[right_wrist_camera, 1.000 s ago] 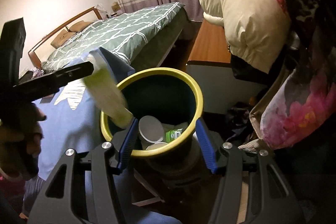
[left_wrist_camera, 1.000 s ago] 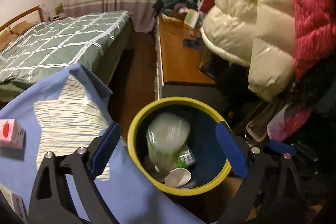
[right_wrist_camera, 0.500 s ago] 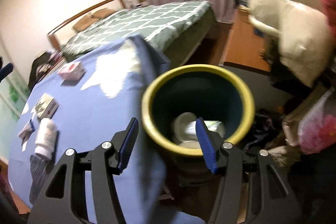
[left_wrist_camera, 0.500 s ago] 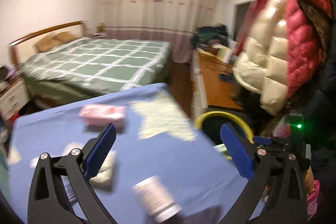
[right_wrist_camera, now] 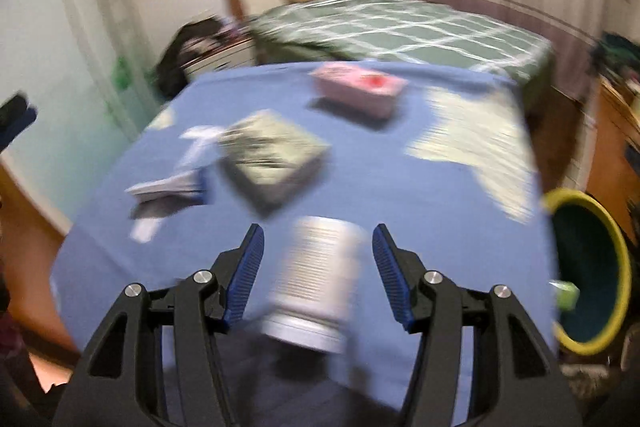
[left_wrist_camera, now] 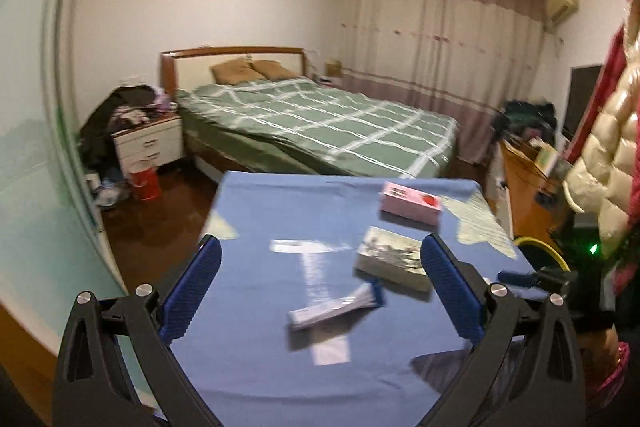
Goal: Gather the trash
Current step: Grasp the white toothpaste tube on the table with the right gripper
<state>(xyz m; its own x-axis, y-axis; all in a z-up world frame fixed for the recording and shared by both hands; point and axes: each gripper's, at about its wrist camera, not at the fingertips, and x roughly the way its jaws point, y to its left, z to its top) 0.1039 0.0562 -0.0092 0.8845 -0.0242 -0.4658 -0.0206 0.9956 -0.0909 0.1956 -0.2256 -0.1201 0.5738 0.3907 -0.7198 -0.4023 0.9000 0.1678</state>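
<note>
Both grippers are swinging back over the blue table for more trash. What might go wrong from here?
1. The white bottle lies on its side between the open right gripper; a clumsy close may roll it away.
2. The bin sits off the table's right edge, so a poor release could miss it.
3. The wrapper lies close to the grey box; the wide-open left gripper may snag both.

On the table [right_wrist_camera: 400,187], a ribbed bottle [right_wrist_camera: 316,279] lies nearest, at 6 o'clock. A flat box [right_wrist_camera: 272,159] sits at 11 o'clock from it, a wrapper [right_wrist_camera: 172,187] just left of the box, a carton [right_wrist_camera: 356,91] at 12 o'clock. The trash bin [right_wrist_camera: 616,267] stands off the table's right edge; the bed [right_wrist_camera: 400,23] lies behind.
</note>
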